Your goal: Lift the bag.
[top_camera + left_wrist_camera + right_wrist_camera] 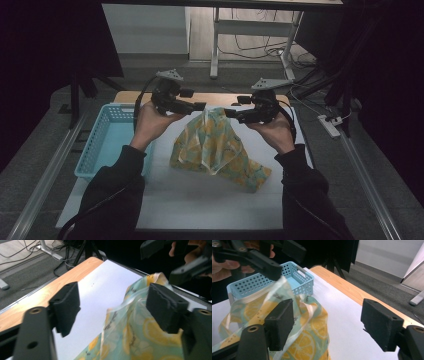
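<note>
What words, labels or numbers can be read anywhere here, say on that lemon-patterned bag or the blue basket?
None can be read.
Bag: a lemon print with small dark marks, too blurred to tell whether they are writing.
Basket: plain, no label.
Both grippers: no markings to be seen.

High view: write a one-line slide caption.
Two hand-held claws, left and right, open above a lemon-print bag on the white table, blue basket at left.
</note>
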